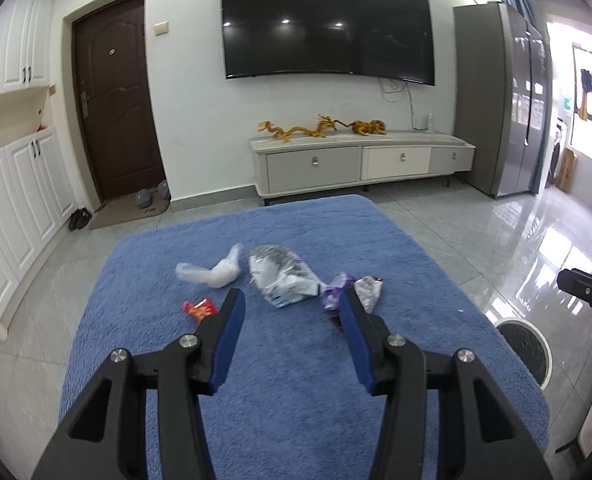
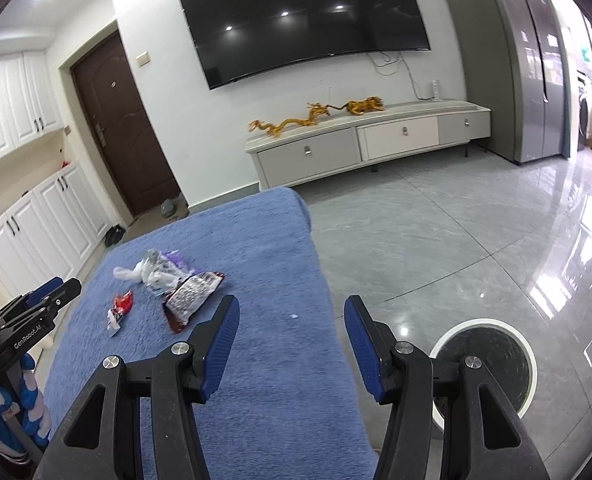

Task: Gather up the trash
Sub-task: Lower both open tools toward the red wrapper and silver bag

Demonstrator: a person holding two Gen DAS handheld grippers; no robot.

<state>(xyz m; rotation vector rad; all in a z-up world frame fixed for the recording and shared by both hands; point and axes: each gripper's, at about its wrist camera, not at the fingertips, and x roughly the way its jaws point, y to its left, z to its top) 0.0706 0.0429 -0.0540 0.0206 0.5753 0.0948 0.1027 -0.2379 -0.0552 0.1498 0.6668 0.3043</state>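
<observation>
Trash lies on a blue fluffy cloth point(image 1: 296, 380) that covers a table. There is a crumpled white plastic bag point(image 1: 216, 272), a clear printed bag point(image 1: 282, 276), a purple wrapper point(image 1: 333, 290), a silver and dark red wrapper point(image 1: 367, 292) and a small red wrapper point(image 1: 200, 309). My left gripper point(image 1: 292, 300) is open and empty, just short of the clear bag. My right gripper point(image 2: 292, 312) is open and empty over the cloth's right edge point(image 2: 323, 280). From there the dark red wrapper point(image 2: 194, 294) and the red wrapper point(image 2: 120, 306) lie to its left. The left gripper point(image 2: 52, 296) shows at that view's left edge.
A round white bin with a black liner point(image 2: 485, 364) stands on the grey tile floor to the right of the table; it also shows in the left wrist view point(image 1: 525, 350). A TV cabinet point(image 1: 359, 160) and a fridge point(image 1: 503, 100) stand at the far wall.
</observation>
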